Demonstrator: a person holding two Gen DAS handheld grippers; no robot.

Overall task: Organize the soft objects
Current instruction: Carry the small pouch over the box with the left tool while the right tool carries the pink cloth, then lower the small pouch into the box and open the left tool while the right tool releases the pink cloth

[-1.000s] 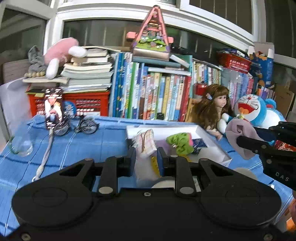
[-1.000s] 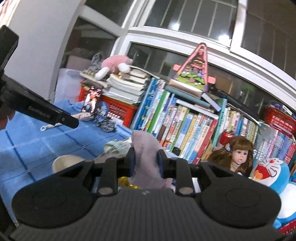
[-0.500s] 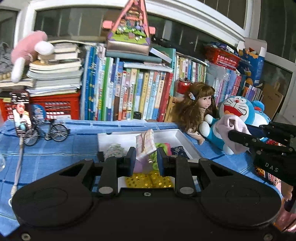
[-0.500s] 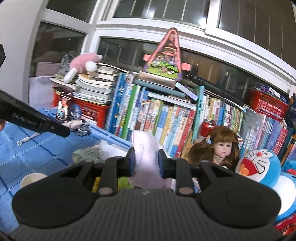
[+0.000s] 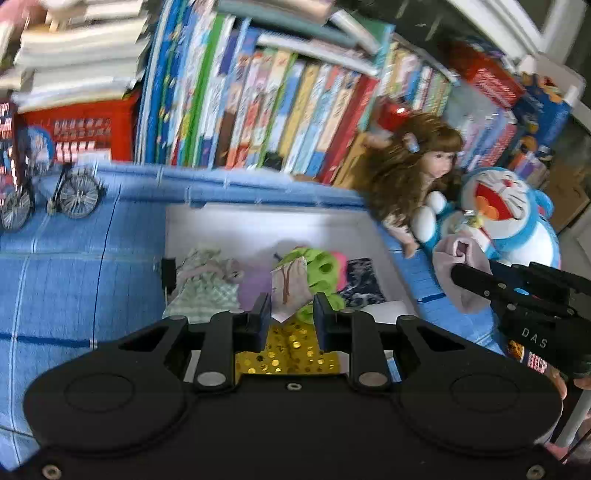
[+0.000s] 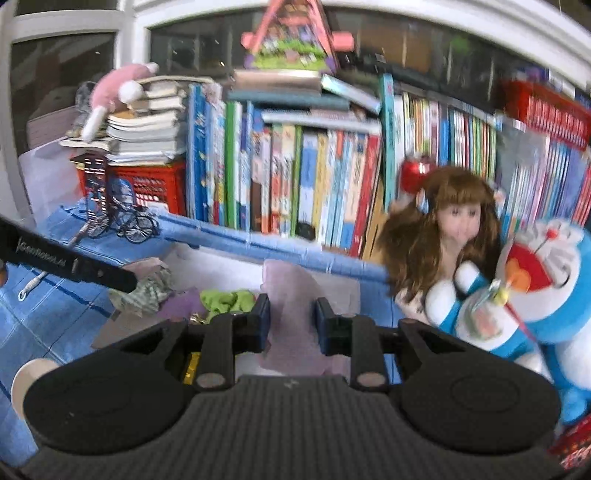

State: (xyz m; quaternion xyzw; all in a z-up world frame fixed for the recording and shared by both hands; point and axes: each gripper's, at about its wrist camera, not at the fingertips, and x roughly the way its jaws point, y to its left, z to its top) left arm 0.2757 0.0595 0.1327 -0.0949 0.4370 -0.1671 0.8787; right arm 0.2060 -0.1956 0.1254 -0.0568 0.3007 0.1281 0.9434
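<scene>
White box (image 5: 373,236) on the blue tabletop (image 5: 74,258) already holds several cloth pieces.

Left claw (image 5: 289,317) pinches a pale patterned cloth (image 5: 286,291) above it; right claw (image 6: 291,321) pinches a mauve cloth (image 6: 291,291), not yet over the box.

Both unplaced.

Box's near side hidden; motion blur.

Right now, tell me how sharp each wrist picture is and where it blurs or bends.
Left wrist view: books smeared by motion blur, claw crisp, white tray fairly clear. Right wrist view: doll and blue plush blurred, window frame bowed by fisheye.
</scene>
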